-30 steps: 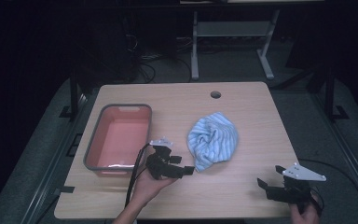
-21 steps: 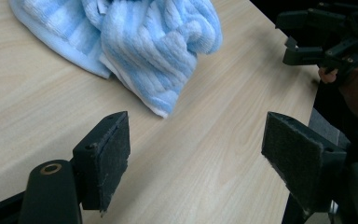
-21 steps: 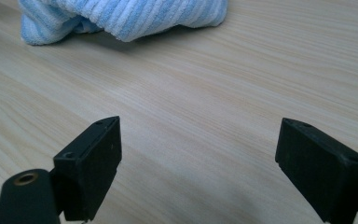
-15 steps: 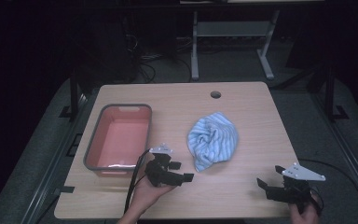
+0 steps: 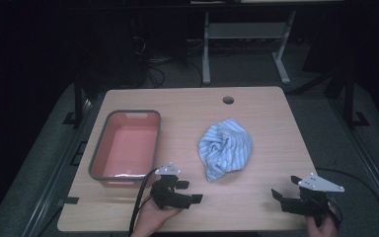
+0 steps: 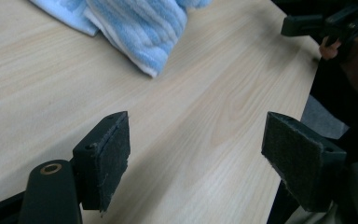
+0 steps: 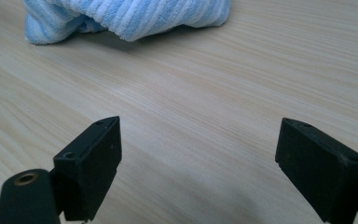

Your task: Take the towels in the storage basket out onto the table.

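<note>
Ahead of left gripper point(image 5: 190, 192), jaws wide, empty: striped towel point(image 5: 225, 148), crumpled, soft, light; pinch nearest fold. Right gripper point(image 5: 282, 200) likewise spread, empty.

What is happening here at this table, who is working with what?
A person holds a two-jaw gripper in each hand at a wooden table. The left gripper and the right gripper are both open and hold nothing. A crumpled blue striped towel lies between them, touched by neither. A pink tub stands at the left.
</note>
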`<state>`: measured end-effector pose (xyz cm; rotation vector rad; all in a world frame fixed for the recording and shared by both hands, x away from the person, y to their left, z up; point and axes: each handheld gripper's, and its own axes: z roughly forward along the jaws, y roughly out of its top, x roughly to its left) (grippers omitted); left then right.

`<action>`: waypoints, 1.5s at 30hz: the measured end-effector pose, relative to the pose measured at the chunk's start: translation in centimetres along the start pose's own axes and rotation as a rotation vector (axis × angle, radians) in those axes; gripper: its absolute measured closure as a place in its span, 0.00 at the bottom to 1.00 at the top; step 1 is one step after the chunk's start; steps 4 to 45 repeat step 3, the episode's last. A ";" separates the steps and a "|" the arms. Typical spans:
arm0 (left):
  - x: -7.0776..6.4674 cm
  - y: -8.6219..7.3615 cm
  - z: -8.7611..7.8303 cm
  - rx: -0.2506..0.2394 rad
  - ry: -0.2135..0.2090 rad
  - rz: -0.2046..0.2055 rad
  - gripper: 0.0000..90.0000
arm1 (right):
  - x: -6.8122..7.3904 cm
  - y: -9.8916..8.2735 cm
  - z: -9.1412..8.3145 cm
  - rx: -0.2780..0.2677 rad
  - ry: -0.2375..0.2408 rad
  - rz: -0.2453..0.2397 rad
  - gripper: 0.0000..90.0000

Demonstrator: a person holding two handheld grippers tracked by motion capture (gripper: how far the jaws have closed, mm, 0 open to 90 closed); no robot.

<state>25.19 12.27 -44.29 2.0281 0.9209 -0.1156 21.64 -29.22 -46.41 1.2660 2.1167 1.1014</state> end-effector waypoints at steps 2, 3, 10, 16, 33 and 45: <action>-0.3 -0.4 -0.1 -0.010 0.006 0.005 0.26 | 0.0 -0.1 -0.1 0.000 0.006 0.002 0.15; -0.5 -0.6 -0.2 -0.022 0.005 0.005 0.26 | 0.0 -0.3 -0.1 -0.004 0.014 0.003 0.15; -0.5 -0.6 -0.2 -0.022 0.005 0.005 0.26 | 0.0 -0.3 -0.1 -0.004 0.014 0.003 0.15; -0.5 -0.6 -0.2 -0.022 0.005 0.005 0.26 | 0.0 -0.3 -0.1 -0.004 0.014 0.003 0.15; -0.5 -0.6 -0.2 -0.022 0.005 0.005 0.26 | 0.0 -0.3 -0.1 -0.004 0.014 0.003 0.15; -0.5 -0.6 -0.2 -0.022 0.005 0.005 0.26 | 0.0 -0.3 -0.1 -0.004 0.014 0.003 0.15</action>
